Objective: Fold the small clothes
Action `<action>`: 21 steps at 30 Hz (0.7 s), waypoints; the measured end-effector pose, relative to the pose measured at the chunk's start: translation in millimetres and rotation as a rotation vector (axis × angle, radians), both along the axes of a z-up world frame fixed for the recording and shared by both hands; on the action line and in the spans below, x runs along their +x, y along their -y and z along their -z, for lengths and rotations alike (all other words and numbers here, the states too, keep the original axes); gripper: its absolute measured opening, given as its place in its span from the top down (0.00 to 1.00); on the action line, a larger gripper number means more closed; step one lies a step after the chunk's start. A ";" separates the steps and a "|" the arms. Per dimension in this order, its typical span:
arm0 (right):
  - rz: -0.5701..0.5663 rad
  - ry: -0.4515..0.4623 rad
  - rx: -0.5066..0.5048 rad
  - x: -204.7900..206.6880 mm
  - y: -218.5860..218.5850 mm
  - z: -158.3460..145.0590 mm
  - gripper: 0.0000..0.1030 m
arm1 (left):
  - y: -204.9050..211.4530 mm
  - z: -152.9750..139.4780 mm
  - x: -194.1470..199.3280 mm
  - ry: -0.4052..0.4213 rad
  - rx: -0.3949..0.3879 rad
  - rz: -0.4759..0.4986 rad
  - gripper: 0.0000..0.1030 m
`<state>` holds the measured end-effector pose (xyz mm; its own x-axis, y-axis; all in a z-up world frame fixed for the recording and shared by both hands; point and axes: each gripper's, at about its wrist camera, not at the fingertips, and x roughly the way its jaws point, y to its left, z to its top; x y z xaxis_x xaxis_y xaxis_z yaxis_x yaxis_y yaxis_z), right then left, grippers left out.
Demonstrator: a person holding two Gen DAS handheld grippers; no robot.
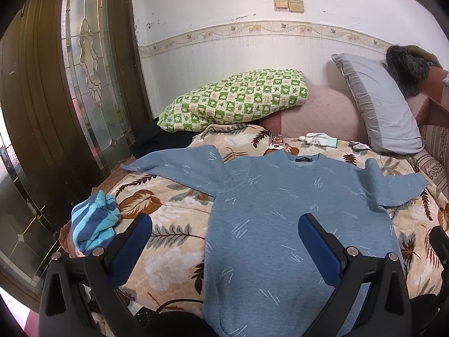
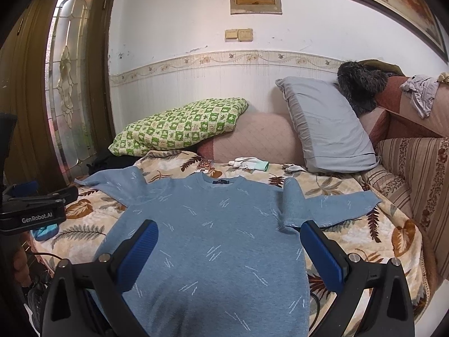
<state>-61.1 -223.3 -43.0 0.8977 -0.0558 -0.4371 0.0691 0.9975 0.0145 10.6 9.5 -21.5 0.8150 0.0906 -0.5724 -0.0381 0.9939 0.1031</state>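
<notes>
A light blue knitted sweater [image 1: 269,224] lies flat on the leaf-print blanket [image 1: 174,241], beneath the spread, empty left gripper [image 1: 224,224] and right gripper [image 2: 228,231].

Left gripper [image 1: 224,236] and right gripper [image 2: 228,240] alike: black moulded frames with triangular cut-outs, silver round-head screws at the finger pivots, ribbed blue pads [image 2: 139,248] on the finger inner faces; white "GenRobot.AI" lettering on the left gripper's black body, seen from the right wrist.
</notes>
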 end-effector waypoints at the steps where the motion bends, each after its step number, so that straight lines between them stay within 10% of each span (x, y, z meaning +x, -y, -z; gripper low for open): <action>1: -0.001 -0.001 0.000 0.4 0.0 0.0 0.01 | -0.4 0.3 0.3 0.001 0.001 -0.001 0.00; 21: 0.054 -0.010 0.000 14.5 22.0 3.8 0.01 | 6.1 15.5 13.5 -0.035 0.021 0.016 0.00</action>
